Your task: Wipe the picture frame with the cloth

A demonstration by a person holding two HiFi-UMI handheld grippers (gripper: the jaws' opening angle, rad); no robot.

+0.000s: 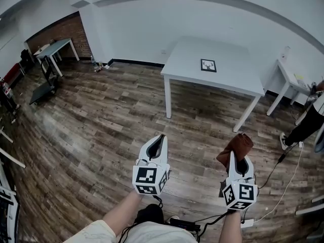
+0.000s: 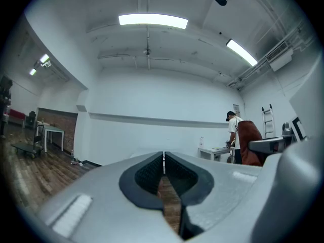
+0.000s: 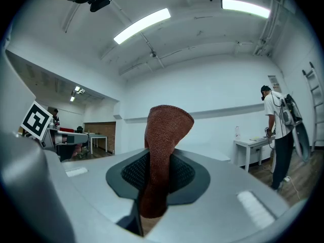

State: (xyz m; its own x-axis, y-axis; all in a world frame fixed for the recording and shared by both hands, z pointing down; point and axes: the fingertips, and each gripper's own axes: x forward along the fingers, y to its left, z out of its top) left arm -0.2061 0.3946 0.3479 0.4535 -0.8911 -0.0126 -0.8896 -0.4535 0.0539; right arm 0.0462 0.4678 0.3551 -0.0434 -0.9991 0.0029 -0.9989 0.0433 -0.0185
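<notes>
Wood-plank flooring stretches ahead of you to a white table (image 1: 212, 65) standing against the far wall, and the picture frame (image 1: 208, 65) lies flat on its top, toward the back, well apart from both of your grippers. Another person (image 1: 306, 125) stands off to your right near a small side table (image 1: 289, 77).

Your right gripper (image 1: 238, 162) has its fingers pinched on the brown cloth (image 1: 236, 147). In the right gripper view the fabric rises between the pads and folds over above the tips, so the grip looks secure. Your left gripper (image 1: 160, 139) has its fingers pressed together with nothing between them; the left gripper view shows only floor through the slit below the tips.

By the look of it, you are at the approach step: the cloth is in hand, but wiping has not begun, and open floor lies between you and the table. The next move calls for walking up to the table's near edge and bringing the cloth down onto the frame. You will probably want the left gripper to steady the frame by an edge, since a light frame lying loose on a smooth top may slide under the wipe.
</notes>
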